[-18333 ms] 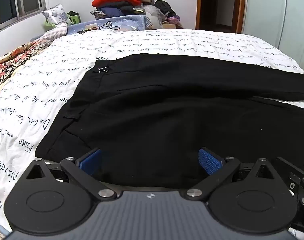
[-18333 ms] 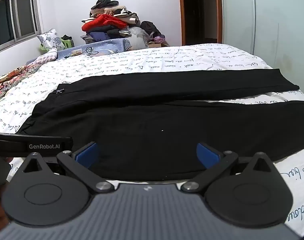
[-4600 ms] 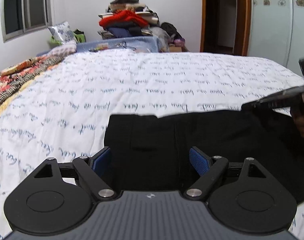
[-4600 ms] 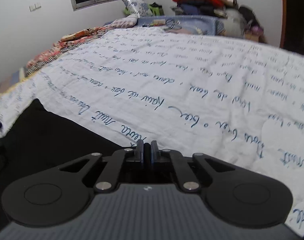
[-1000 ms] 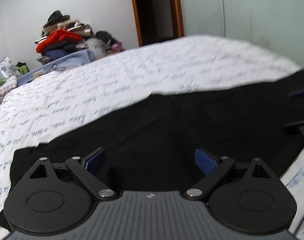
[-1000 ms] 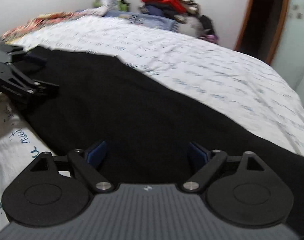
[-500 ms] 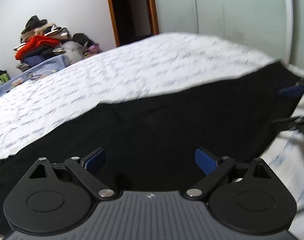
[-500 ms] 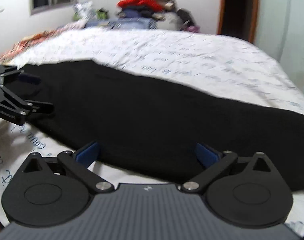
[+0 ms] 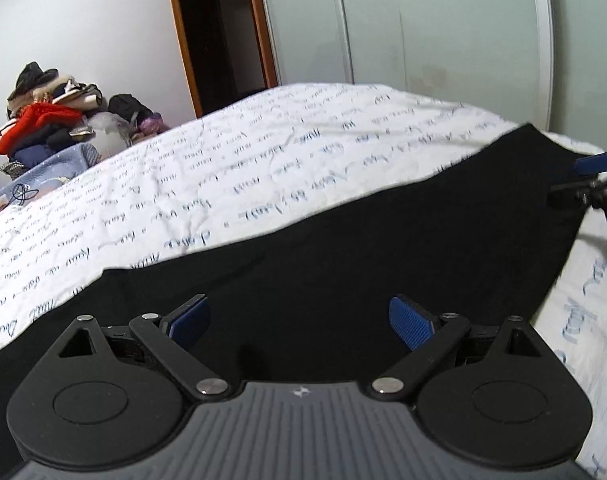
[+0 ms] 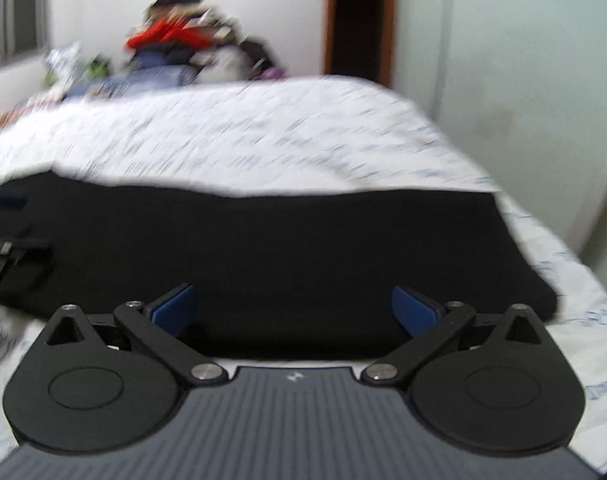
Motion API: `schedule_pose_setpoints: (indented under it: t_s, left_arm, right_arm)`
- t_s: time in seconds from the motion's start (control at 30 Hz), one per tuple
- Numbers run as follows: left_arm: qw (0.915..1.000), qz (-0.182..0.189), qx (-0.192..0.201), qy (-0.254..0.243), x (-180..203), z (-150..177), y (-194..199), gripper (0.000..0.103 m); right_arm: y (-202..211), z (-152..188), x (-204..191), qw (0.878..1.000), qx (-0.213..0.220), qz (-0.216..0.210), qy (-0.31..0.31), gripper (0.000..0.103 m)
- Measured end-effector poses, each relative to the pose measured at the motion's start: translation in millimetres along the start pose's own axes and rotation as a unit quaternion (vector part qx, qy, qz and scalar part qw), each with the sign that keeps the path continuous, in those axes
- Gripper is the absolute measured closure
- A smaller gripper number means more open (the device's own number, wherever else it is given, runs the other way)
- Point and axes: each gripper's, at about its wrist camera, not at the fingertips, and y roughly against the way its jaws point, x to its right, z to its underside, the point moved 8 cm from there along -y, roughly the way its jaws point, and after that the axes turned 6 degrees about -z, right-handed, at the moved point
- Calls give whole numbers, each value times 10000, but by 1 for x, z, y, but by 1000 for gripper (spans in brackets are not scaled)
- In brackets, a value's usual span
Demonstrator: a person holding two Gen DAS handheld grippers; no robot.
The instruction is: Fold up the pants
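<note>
Black fabric fills the near field in both wrist views. My left tongs (image 9: 299, 322) stand wide apart, blue pads clear of the cloth, nothing held. My right tongs (image 10: 293, 308) likewise stand fully spread and empty; their jaws have just been opening, with no fabric pinched between them, only lying below.

Pants (image 9: 343, 264): one long dark band on the bed (image 9: 243, 168), apparently already doubled leg on leg, judging from the single strip. Long axis runs across both views, left to right. Right wrist view is motion-blurred, but the squared end of the pants (image 10: 515, 248) shows to the right of the right tongs and close to them. In the left view that end lies far off, out where the right tongs (image 9: 583, 184) poke in at the frame edge.

Judgement: the next fold is end over end along the long axis. Right hand is nearer the free end; left sits over the mid-length, fabric directly below and ahead.

Further back: white script-printed bedcover, then a clothes pile (image 9: 43, 120), doorway (image 9: 219, 40) and wardrobe doors (image 9: 443, 32).
</note>
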Motion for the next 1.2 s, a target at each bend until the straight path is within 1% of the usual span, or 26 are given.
schedule_pose_setpoints:
  t_s: [0.03, 0.1, 0.13, 0.17, 0.2, 0.23, 0.3, 0.37, 0.43, 0.47, 0.53, 0.57, 0.6, 0.63, 0.67, 0.7, 0.73, 0.8, 0.83, 0.87, 0.93, 0.97, 1.0, 1.03, 1.1, 1.2]
  left_arm:
    - [10000, -10, 16, 18, 2, -2, -1, 6]
    - [10000, -58, 9, 41, 1, -3, -4, 6]
    - [9999, -98, -10, 31, 0, -1, -5, 6]
    - [9999, -143, -47, 13, -1, 2, -8, 6]
    - [9998, -196, -97, 6, -3, 6, -11, 6]
    - [9996, -232, -160, 16, -4, 10, -13, 6]
    - [9994, -144, -263, 165, -6, 15, -18, 6]
    - [9990, -65, -292, 328, -9, 15, -21, 6]
    - [9989, -55, -288, 366, -9, 17, -23, 5]
    - [9988, -88, -276, 396, -10, 18, -24, 2]
    - [9987, -123, -224, 438, -10, 22, -24, 1]
    - [9987, -126, -199, 448, -9, 23, -24, 1]
    - [9988, -123, -164, 455, -10, 24, -24, 1]
    - [9988, -117, -142, 455, -10, 25, -23, 1]
    - [9988, -105, -136, 468, -10, 26, -24, 1]
    - [9986, -86, -144, 494, -11, 25, -25, 1]
    - [9985, -64, -153, 522, -12, 25, -25, 1]
    - [9981, -16, -167, 585, -13, 26, -26, 0]
    - [9980, 2, -166, 616, -13, 26, -26, 0]
    - [9978, 16, -162, 638, -14, 27, -26, 0]
    - [9978, 17, -162, 642, -13, 27, -27, 0]
    - [9978, 13, -160, 636, -13, 27, -27, 0]
    - [9979, 12, -156, 635, -13, 27, -27, 0]
    - [9978, 14, -153, 639, -13, 27, -26, 0]
    - [9978, 21, -152, 648, -13, 28, -27, 0]
    - [9978, 18, -152, 643, -13, 28, -26, 0]
  right_arm:
    - [1, -4, 10, 9999, 67, 99, -116, 0]
    - [-2, -10, 28, 9994, 111, 296, -103, 0]
    - [-9, -9, 36, 9993, -30, 344, -127, 0]
    - [-16, -3, 45, 9986, -289, 384, -210, 5]
    - [-21, 3, 51, 9976, -491, 423, -221, 5]
    - [-20, 5, 52, 9978, -508, 405, -161, 5]
    - [-14, -3, 52, 9983, -405, 421, -71, 5]
    - [-10, -21, 53, 9987, -173, 477, 74, 5]
    - [-14, -37, 54, 9983, -77, 526, 233, 6]
    - [-18, -42, 54, 9984, -71, 470, 309, 8]
    - [-42, -55, 59, 9991, -259, 226, 254, 22]
    - [-55, -56, 63, 9989, -409, 125, 168, 34]
    - [-69, -55, 70, 9981, -589, 105, 136, 38]
    - [-80, -53, 78, 9970, -721, 215, 164, 38]
    - [-83, -54, 86, 9971, -704, 251, 159, 38]
    - [-84, -57, 94, 9976, -642, 256, 21, 43]
    - [-80, -58, 104, 9971, -582, 483, -95, 43]
    - [-72, -59, 125, 9895, -521, 1351, -31, 42]
    - [-66, -59, 132, 9857, -478, 1616, -61, 42]
    - [-54, -58, 134, 9854, -314, 1668, -149, 42]
    - [-23, -59, 133, 9841, 144, 1714, -443, 37]
    - [-9, -58, 132, 9821, 310, 1770, -568, 32]
    - [6, -53, 131, 9802, 454, 1780, -737, 32]
    - [16, -49, 132, 9796, 523, 1717, -908, 32]
    - [32, -32, 133, 9779, 549, 1429, -1424, 32]
    - [39, -8, 133, 9706, 514, 1039, -2107, 33]
